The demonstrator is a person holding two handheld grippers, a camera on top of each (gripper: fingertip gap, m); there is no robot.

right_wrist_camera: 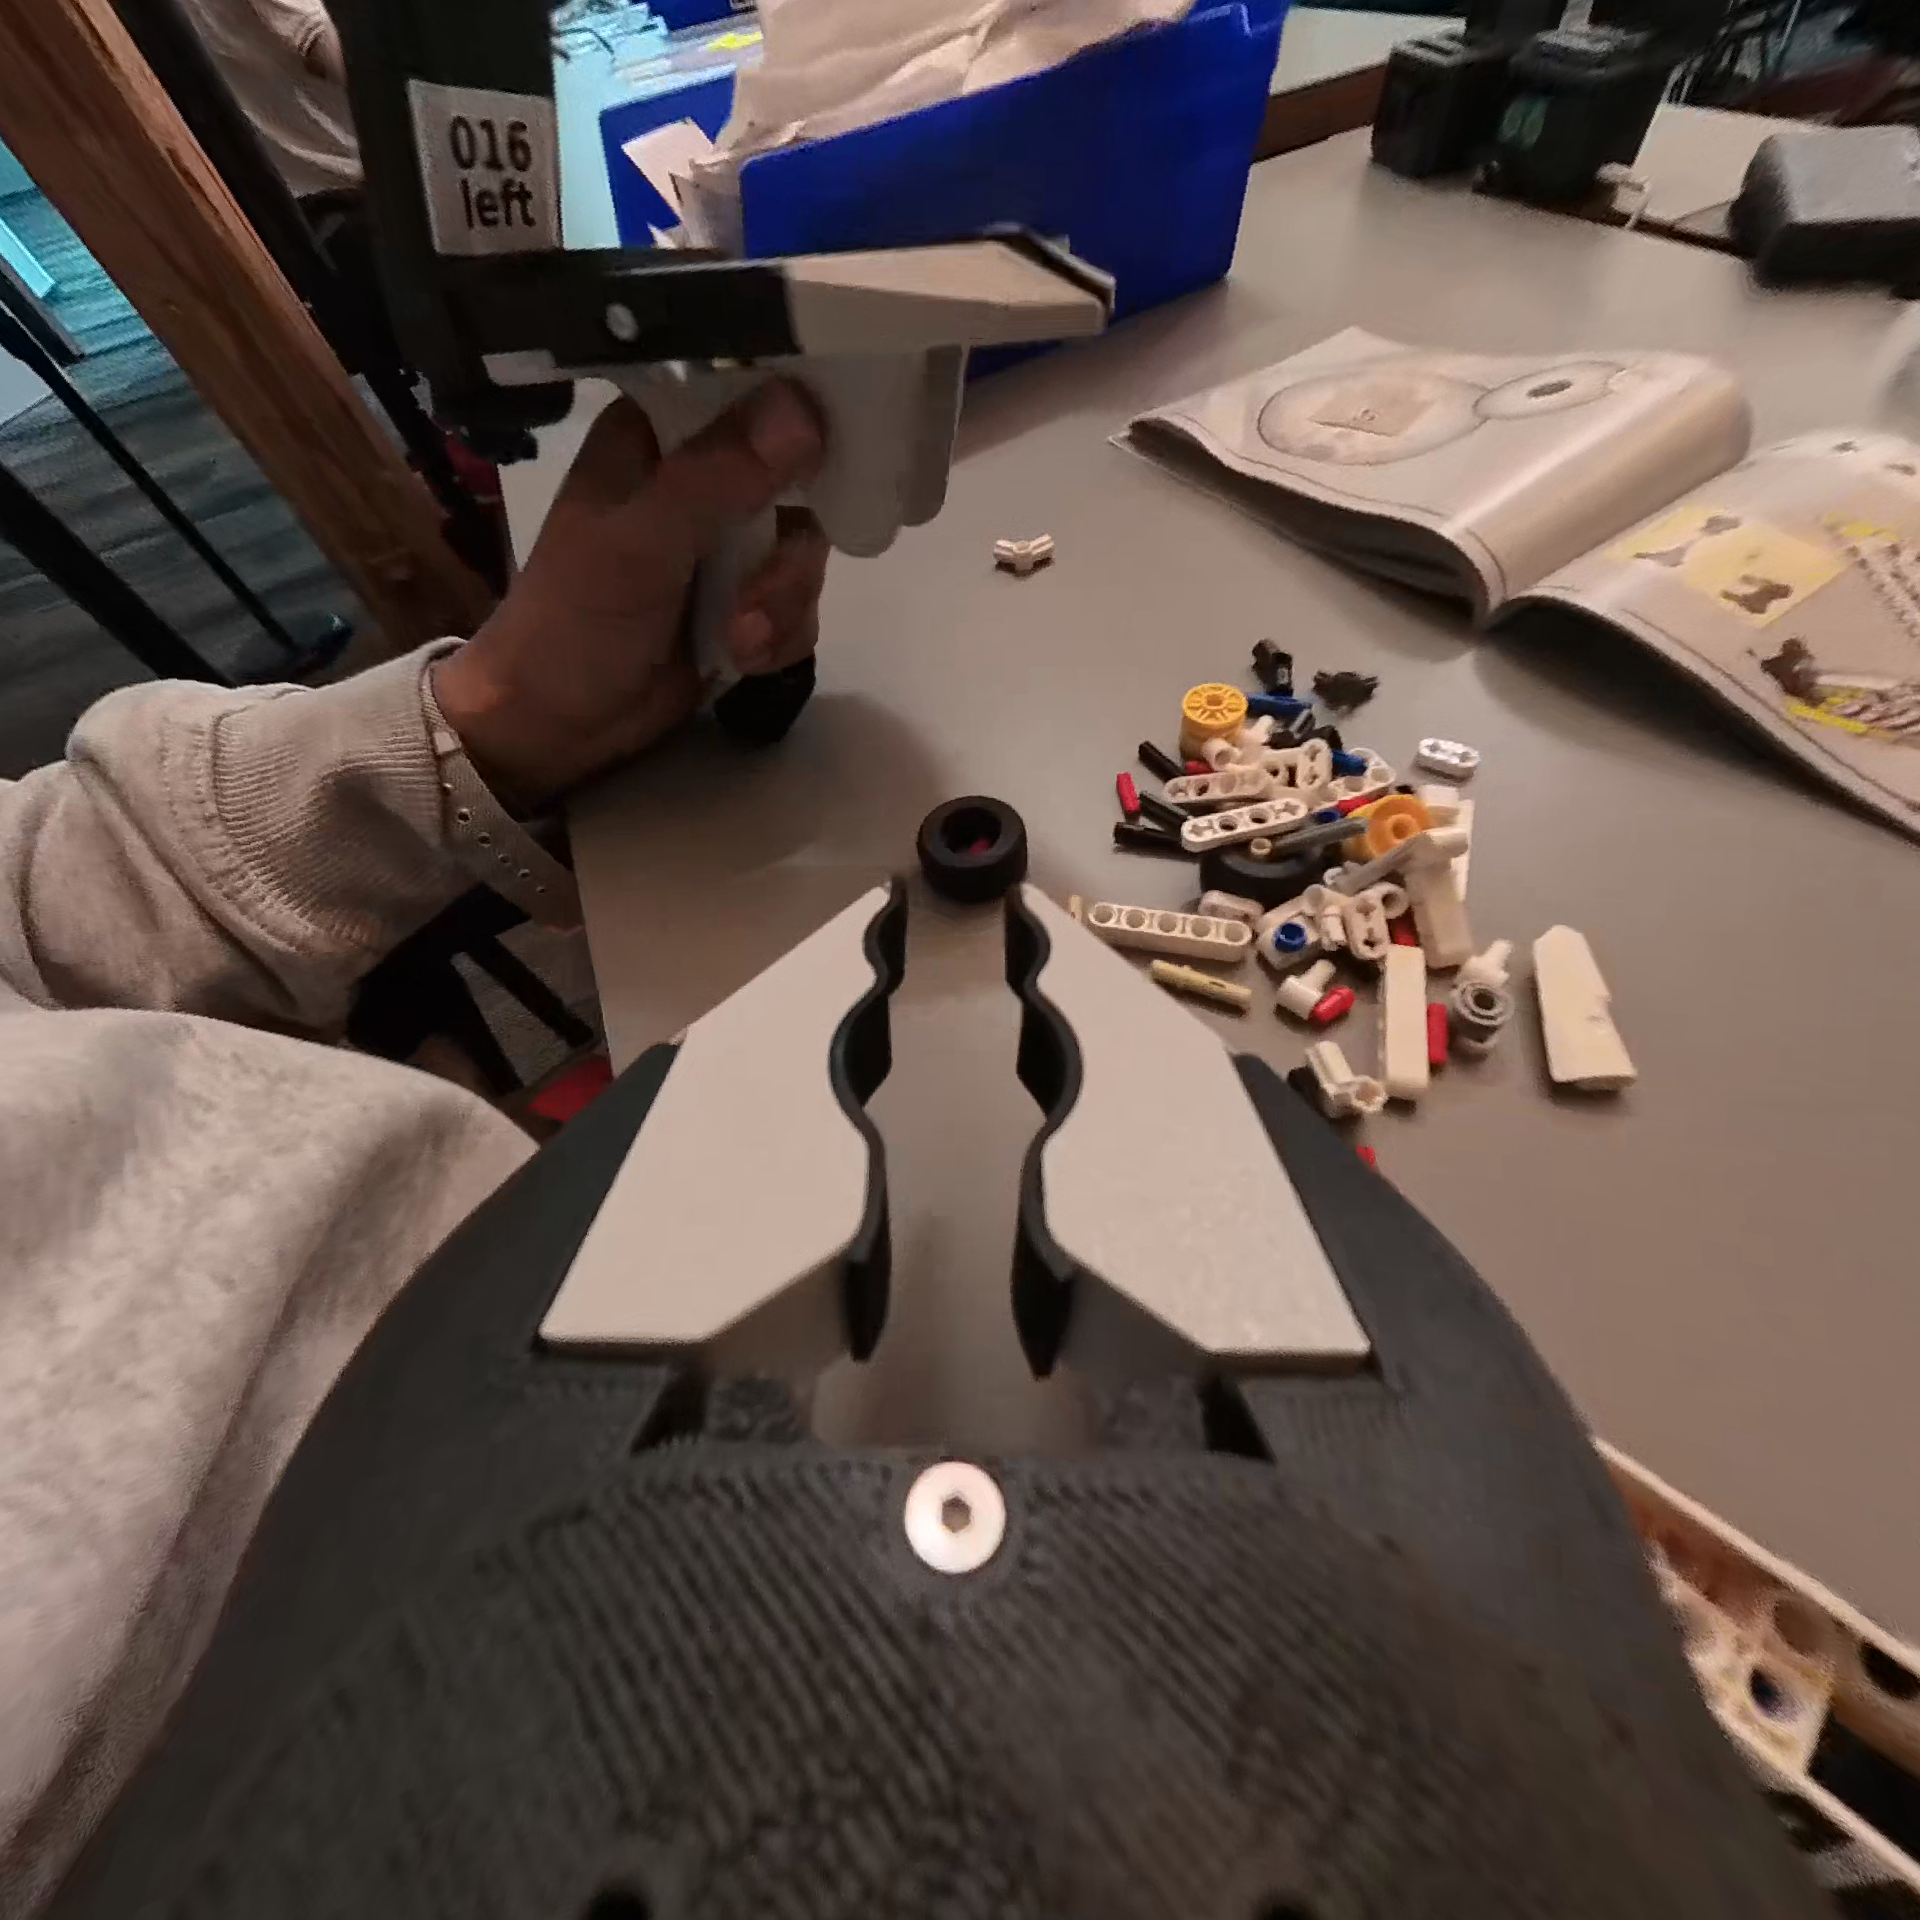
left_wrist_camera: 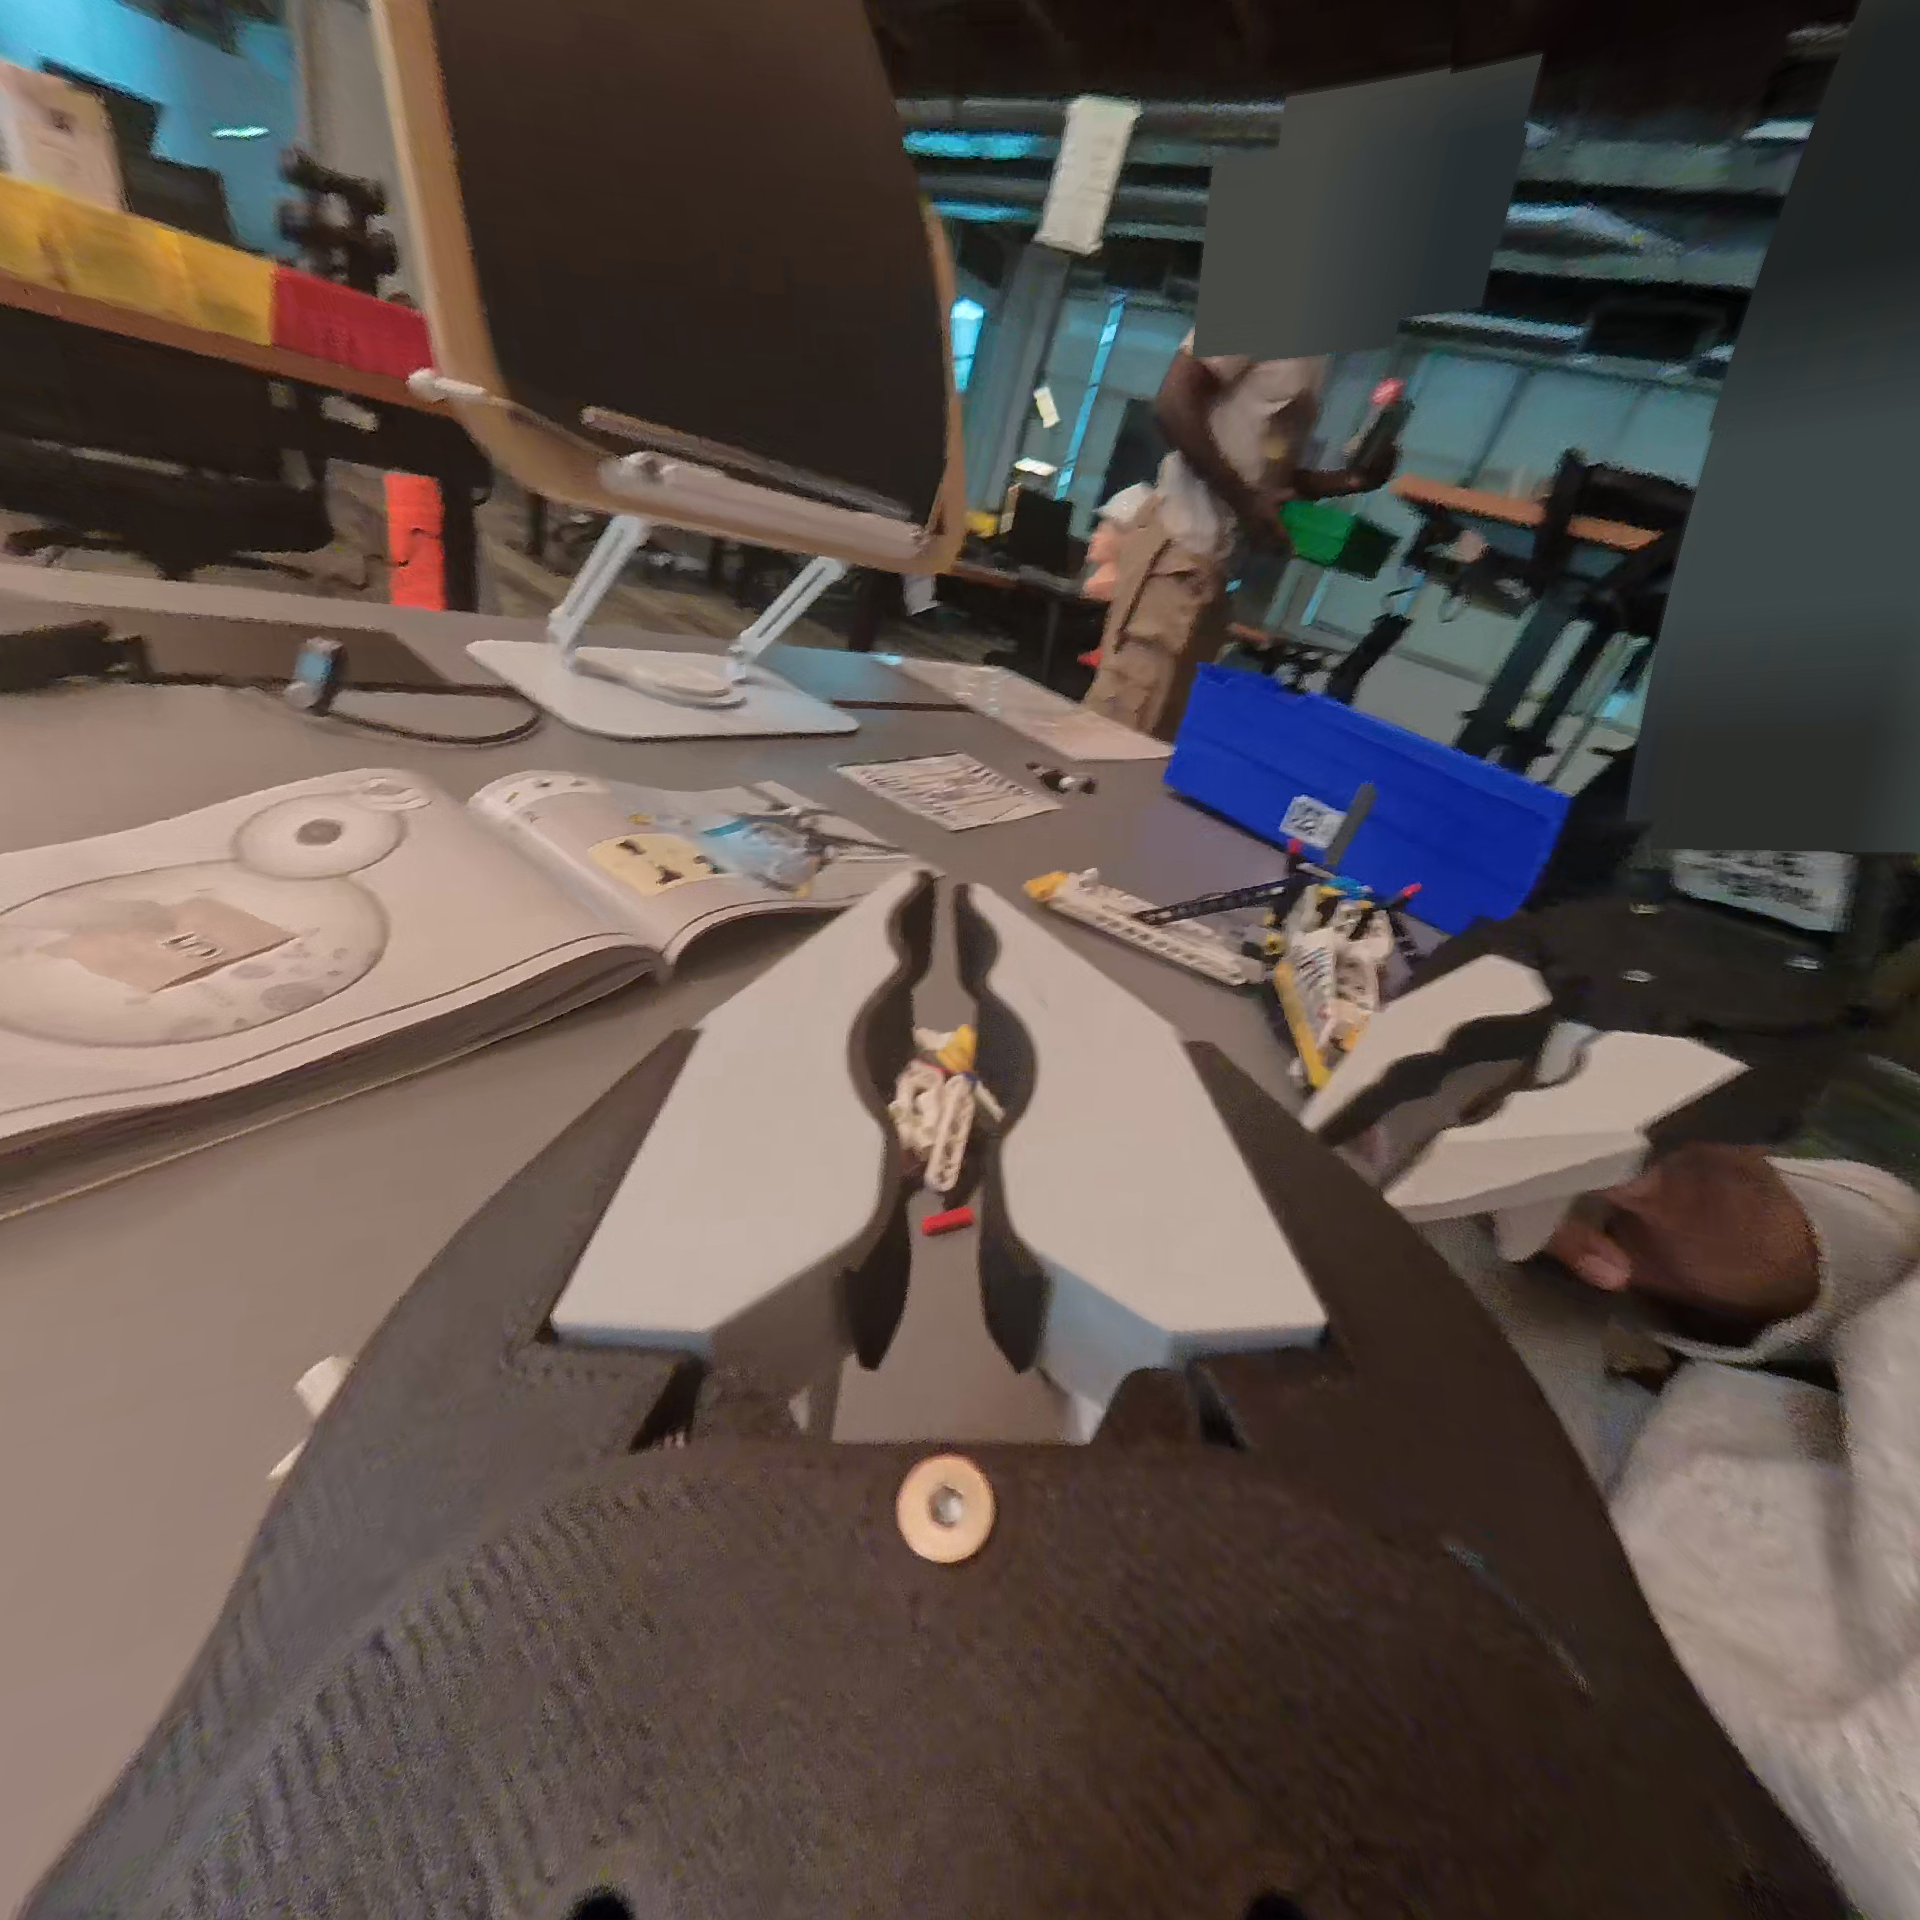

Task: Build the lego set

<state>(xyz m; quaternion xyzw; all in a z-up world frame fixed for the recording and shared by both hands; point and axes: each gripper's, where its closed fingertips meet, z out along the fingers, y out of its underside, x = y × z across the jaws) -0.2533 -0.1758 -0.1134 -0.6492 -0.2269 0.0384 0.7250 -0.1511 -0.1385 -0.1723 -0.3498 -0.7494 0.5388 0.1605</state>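
Observation:
My right gripper [right_wrist_camera: 956, 894] is open and empty, low over the grey table [right_wrist_camera: 1039, 665]. A small black tyre [right_wrist_camera: 971, 847] lies just ahead of its fingertips. A pile of loose white, black, yellow and red Lego pieces [right_wrist_camera: 1330, 883] lies to its right. My left gripper [left_wrist_camera: 940, 891] is shut with nothing between its tips and is held above the table; it also shows in the right wrist view [right_wrist_camera: 1081, 281]. Below its fingers lie a few loose pieces [left_wrist_camera: 940, 1101]. A partly built white and yellow model [left_wrist_camera: 1330, 966] stands on the table, with my right gripper [left_wrist_camera: 1455, 1049] beside it.
An open instruction booklet [left_wrist_camera: 312, 935] lies on the left, also in the right wrist view [right_wrist_camera: 1507, 499]. A blue bin [left_wrist_camera: 1371, 810] stands behind the model. A dark screen on a white stand [left_wrist_camera: 675, 312] is at the back. A long white beam [left_wrist_camera: 1143, 925] lies near the model. The left gripper's tips are roughly 12 cm from the right gripper's.

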